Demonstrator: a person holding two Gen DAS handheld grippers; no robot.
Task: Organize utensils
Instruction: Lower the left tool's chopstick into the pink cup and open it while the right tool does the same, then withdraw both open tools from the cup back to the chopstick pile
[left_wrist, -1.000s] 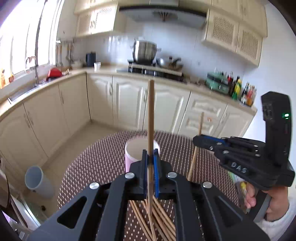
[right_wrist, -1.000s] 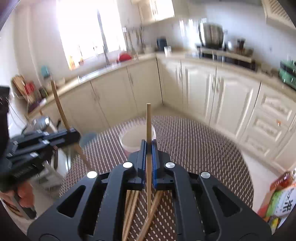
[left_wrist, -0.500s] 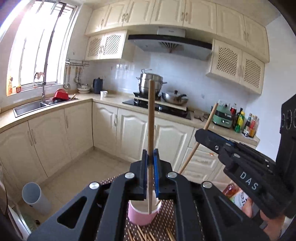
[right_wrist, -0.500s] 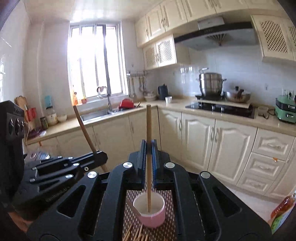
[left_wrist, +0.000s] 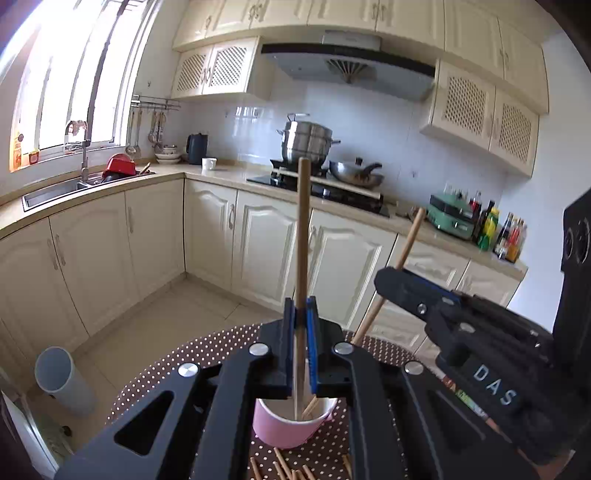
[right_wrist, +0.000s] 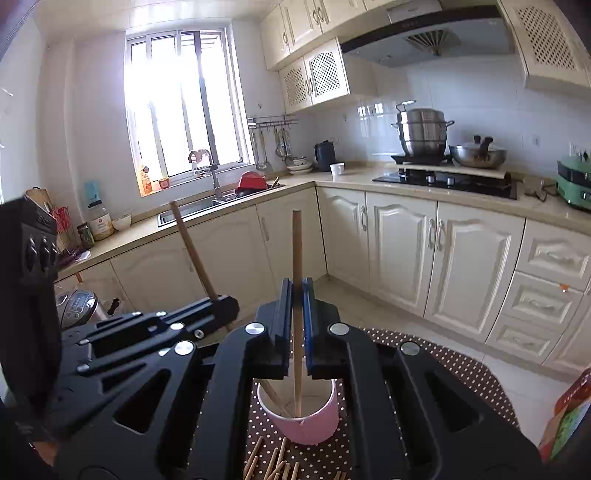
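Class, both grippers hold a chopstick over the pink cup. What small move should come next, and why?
Probably open both grippers and let the sticks drop. The left gripper is shut on a chopstick whose lower end already sits inside the pink cup; the right gripper holds its chopstick the same way, tip in the cup.

Two tongs (left_wrist: 301, 306), two held chopsticks (left_wrist: 302, 236), one pink cup (left_wrist: 291, 424), several loose chopsticks (right_wrist: 273, 461)

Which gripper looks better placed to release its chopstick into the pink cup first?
Both are close, neither clearly better. The left gripper and right gripper each hold a chopstick upright with its lower end already inside the pink cup.
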